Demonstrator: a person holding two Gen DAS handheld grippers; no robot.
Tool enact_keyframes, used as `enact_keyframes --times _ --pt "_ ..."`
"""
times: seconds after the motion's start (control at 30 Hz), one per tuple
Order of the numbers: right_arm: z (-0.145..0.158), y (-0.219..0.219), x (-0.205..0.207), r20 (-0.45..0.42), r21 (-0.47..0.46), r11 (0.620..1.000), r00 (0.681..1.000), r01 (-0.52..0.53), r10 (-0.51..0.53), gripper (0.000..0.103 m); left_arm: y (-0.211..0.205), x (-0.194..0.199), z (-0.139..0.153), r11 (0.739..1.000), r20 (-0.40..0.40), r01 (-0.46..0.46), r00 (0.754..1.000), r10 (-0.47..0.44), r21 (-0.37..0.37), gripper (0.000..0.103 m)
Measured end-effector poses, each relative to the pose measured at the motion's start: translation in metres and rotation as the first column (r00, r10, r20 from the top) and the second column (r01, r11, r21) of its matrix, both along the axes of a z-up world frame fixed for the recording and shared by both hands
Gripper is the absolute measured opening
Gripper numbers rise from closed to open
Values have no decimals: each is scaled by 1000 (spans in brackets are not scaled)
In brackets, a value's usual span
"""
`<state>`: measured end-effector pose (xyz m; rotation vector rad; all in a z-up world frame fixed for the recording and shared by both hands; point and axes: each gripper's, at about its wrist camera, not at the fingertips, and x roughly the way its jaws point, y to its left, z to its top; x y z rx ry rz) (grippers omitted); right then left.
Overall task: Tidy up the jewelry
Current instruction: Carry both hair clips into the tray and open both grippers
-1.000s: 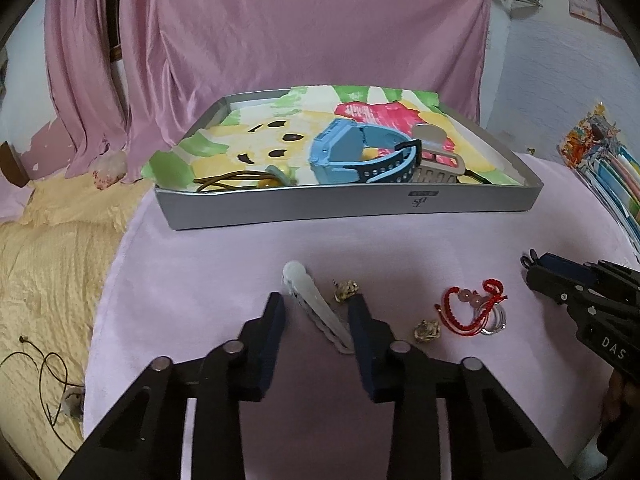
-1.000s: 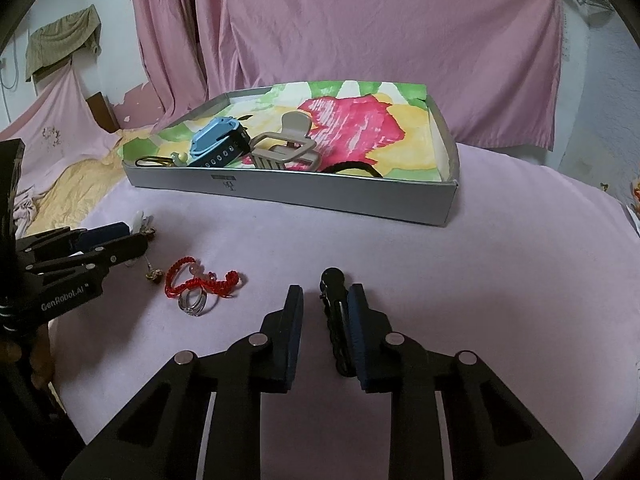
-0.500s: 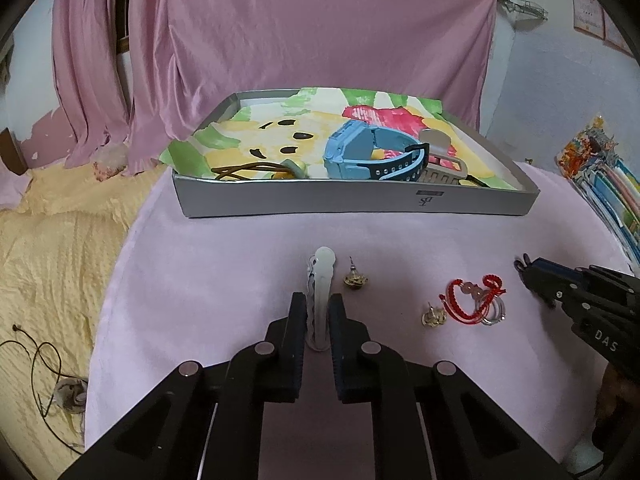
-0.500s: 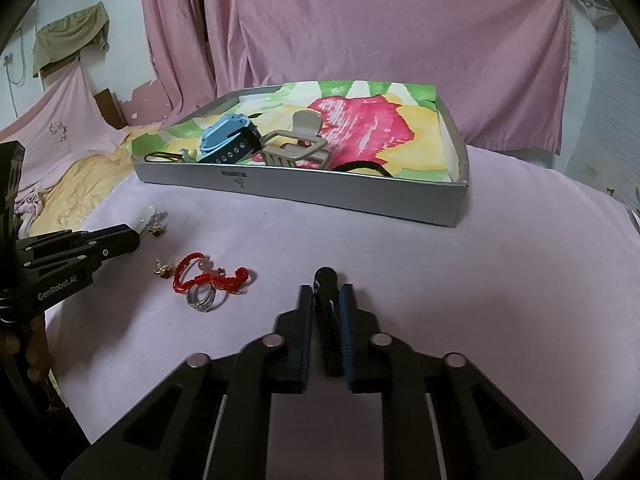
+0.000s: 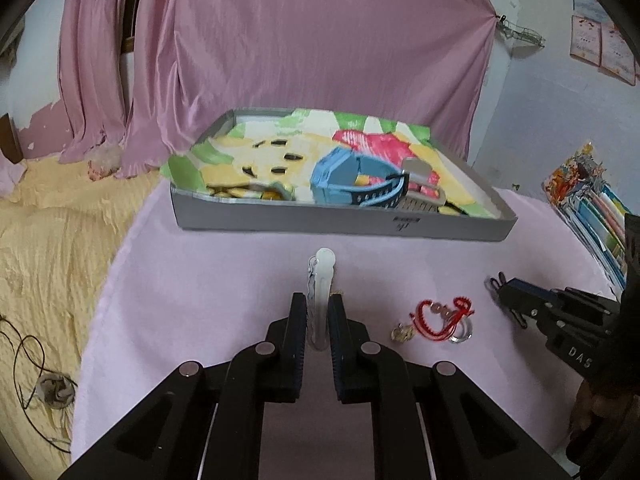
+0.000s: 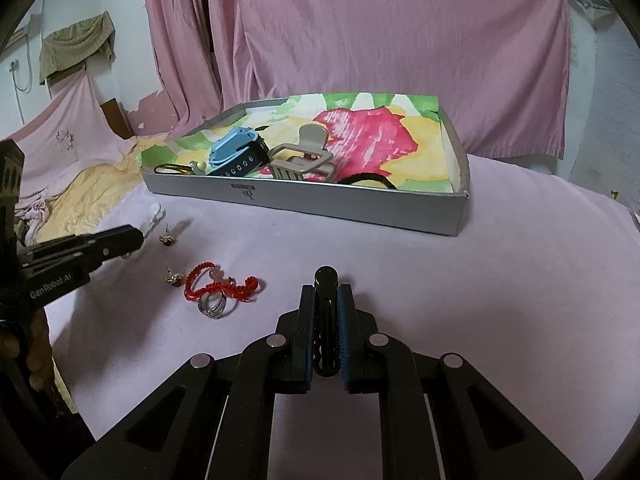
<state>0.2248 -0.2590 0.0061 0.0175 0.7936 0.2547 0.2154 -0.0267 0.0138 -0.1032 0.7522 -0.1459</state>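
Both pairs of fingers are pinching hair clips: our left gripper (image 5: pixel 317 312) has its fingers (image 5: pixel 298 320) pressed against the sides of a white clip (image 5: pixel 320 280), which points forward toward the tray, and our right gripper (image 6: pixel 326 316) has its fingers (image 6: pixel 306 320) clamped on a black clip (image 6: pixel 326 300) whose rounded end sticks out ahead of them. Whether either clip is lifted clear of the pink tabletop (image 6: pixel 440 280) we cannot tell. On the tabletop between our two grippers lie a red bracelet (image 6: pixel 218 282) touching a clear ring (image 6: pixel 212 305), with one gold earring (image 6: pixel 173 278) just beside the bracelet and a second earring (image 6: pixel 167 238) nearer the left gripper. Beyond them sits a shallow grey tray (image 6: pixel 360 204) lined with a bright flower print. Inside it we see a blue watch (image 6: pixel 238 156), a beige claw clip (image 6: pixel 302 158) just beside the watch, a black hair tie (image 6: pixel 368 179) against the near wall, and a gold-coloured piece (image 6: pixel 180 168) at the left end. Pink curtains (image 5: pixel 320 40) hang behind the tray.
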Motion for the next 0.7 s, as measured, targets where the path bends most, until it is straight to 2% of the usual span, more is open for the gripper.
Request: enact_keyframes --times 0.33,0.5,0.7 --pt "31 -9 17 100 12 1000 995 26 -27 10 2 15 24 999 80 -9 997 12 -39 10" --pt "45 -9 40 164 62 997 985 47 -56 10 10 40 34 990 125 -21 991 39 -142 10" --pt "48 2 70 193 97 994 979 52 -70 10 10 72 36 986 142 -41 988 65 -162 10"
